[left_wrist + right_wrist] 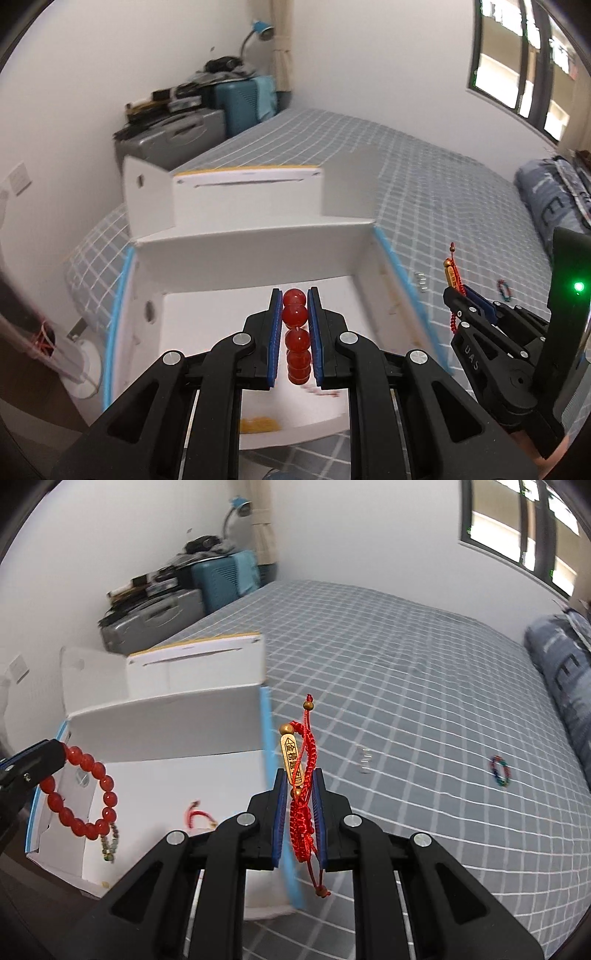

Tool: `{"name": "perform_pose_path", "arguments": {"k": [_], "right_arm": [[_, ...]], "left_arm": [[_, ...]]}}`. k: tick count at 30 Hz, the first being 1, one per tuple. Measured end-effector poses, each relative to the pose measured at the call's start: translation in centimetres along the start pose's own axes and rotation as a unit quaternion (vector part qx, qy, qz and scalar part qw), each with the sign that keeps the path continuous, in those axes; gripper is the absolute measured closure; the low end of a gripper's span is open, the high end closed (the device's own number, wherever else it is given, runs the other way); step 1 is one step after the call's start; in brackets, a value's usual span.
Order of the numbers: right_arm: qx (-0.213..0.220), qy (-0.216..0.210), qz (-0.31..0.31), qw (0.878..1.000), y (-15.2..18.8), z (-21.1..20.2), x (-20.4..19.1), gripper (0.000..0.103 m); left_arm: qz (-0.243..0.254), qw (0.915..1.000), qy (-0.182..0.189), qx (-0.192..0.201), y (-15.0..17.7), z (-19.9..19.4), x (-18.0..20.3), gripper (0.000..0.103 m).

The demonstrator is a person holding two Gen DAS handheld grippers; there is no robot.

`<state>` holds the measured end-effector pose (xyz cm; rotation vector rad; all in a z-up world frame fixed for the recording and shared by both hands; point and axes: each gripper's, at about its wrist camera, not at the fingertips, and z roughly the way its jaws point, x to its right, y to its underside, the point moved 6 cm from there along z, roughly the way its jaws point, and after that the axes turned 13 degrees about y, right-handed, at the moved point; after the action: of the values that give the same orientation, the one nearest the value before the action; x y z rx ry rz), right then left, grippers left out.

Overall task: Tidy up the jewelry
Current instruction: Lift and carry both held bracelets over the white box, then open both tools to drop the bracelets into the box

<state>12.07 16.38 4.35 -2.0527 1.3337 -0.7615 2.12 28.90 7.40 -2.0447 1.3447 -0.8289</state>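
While the left gripper [295, 295] is pinching a red bead bracelet [294, 325] over the open white box [255, 240] and the right gripper [299, 775] is pinching a red cord bracelet [304, 805] just outside its blue-edged wall, the dangling cord is risking snagging there.

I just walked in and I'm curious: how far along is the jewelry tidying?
Partly done. A red cord piece already lies in the white box. In hand: the left gripper clamps a red bead bracelet, the right gripper a red braided bracelet. Left on the bed: a multicoloured bracelet and a small silver piece.
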Motion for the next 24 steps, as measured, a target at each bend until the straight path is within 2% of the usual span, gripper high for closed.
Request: {"name": "perform_pose_path", "arguments": {"k": [6, 14, 20, 24], "right_arm": [[-0.010, -0.021, -0.028, 0.999, 0.4, 1.1, -4.5, 0.090], [-0.051, -0.030, -0.066, 0.996, 2.3, 3.0, -9.2, 0.090], [-0.108, -0.025, -0.084, 0.990, 3.9, 5.3, -10.7, 0.090], [-0.127, -0.026, -0.085, 0.988, 4.3, 5.6, -10.7, 0.090]], "left_arm": [[-0.023, 0.9994, -0.020, -0.015, 1.2, 0.8, -3.9, 0.090], [-0.055, 0.9957, -0.035, -0.066, 3.8, 3.7, -7.7, 0.090], [-0.068, 0.9923, -0.046, -0.092, 4.8, 5.0, -9.5, 0.090], [-0.073, 0.9894, -0.054, -0.113, 5.4, 6.2, -10.2, 0.090]]}}
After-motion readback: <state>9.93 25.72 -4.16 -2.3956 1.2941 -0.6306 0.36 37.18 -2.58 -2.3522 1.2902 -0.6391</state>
